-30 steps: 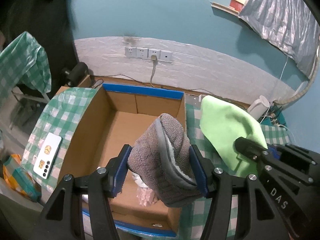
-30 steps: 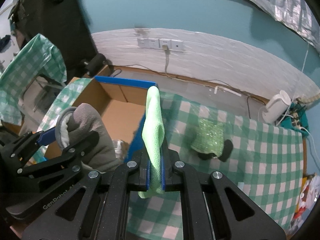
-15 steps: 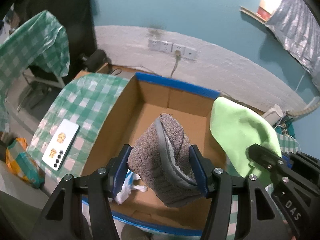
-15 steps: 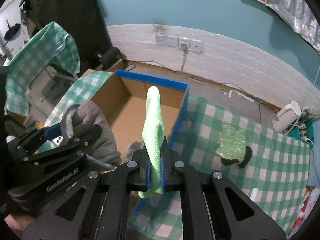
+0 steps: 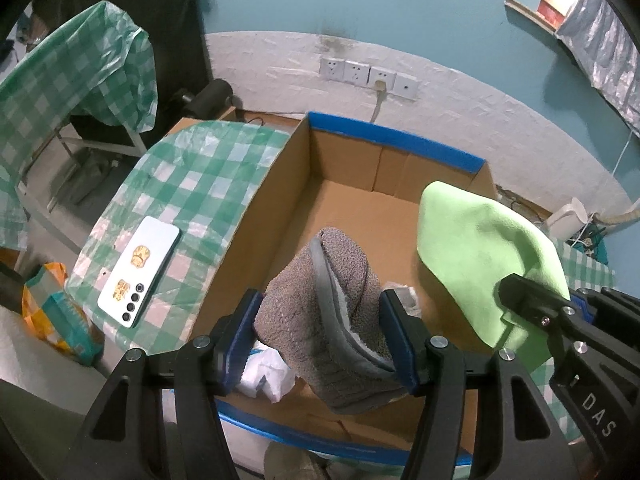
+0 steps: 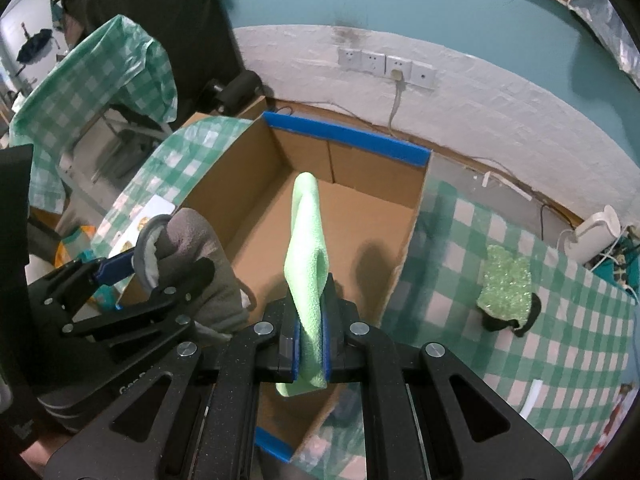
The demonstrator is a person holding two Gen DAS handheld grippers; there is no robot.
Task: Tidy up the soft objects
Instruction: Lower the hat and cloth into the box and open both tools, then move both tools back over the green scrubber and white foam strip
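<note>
A grey fleece slipper [image 5: 332, 280] hangs between the blue pads of my left gripper [image 5: 320, 300], above the open cardboard box [image 5: 256, 216] with blue-taped rims. The left jaws are opening slightly, while the pads still touch the slipper's sides. My right gripper [image 6: 310, 296] is shut on a folded light-green cloth [image 6: 306, 232], also over the box [image 6: 352, 168], near its right wall. Each wrist view shows the other gripper beside it: the cloth [image 5: 480, 248] at the right, the slipper [image 6: 192, 240] at the left.
White crumpled material [image 5: 264, 372] lies in the box's near corner. A white phone [image 5: 138, 272] lies on the checked tablecloth left of the box. A glittery green item [image 6: 506, 292] on something black sits on the cloth at right. Wall sockets [image 5: 368, 76] are behind.
Both grippers have moved left and lower with their loads. They now hang over the inside of the box, where before they were at its right edge.
</note>
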